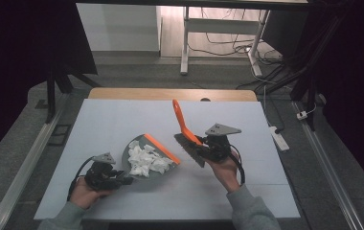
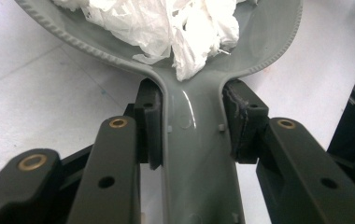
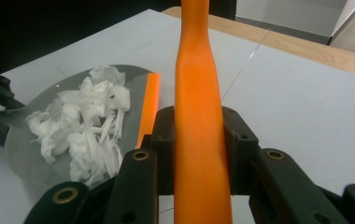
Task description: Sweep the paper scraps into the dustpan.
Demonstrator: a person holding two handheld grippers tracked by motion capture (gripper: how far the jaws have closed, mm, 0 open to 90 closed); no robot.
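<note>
The left gripper [image 2: 192, 135] is clamping its two black jaws against the sides of the narrow grey handle of the dustpan [image 2: 199, 154], the pads pressing on it from either side, and the right gripper [image 3: 199, 149] is likewise closing its jaws on the orange handle of the brush [image 3: 196, 93], which is rising straight up between them. In the high view the left gripper [image 1: 118, 179] is sitting at the near left of the table [image 1: 103, 120], a hand behind it, and the dustpan [image 1: 134, 165] is lying flat on the white surface just to its right — its orange lip pointing toward the far right. Crumpled white tissue [image 1: 146, 160] is piling inside the pan, close to that lip. The right gripper [image 1: 201, 146] is holding the brush [image 1: 184, 125] to the right of the pan, near it but apart — dark bristles hanging low, orange handle slanting up toward the far side.
</note>
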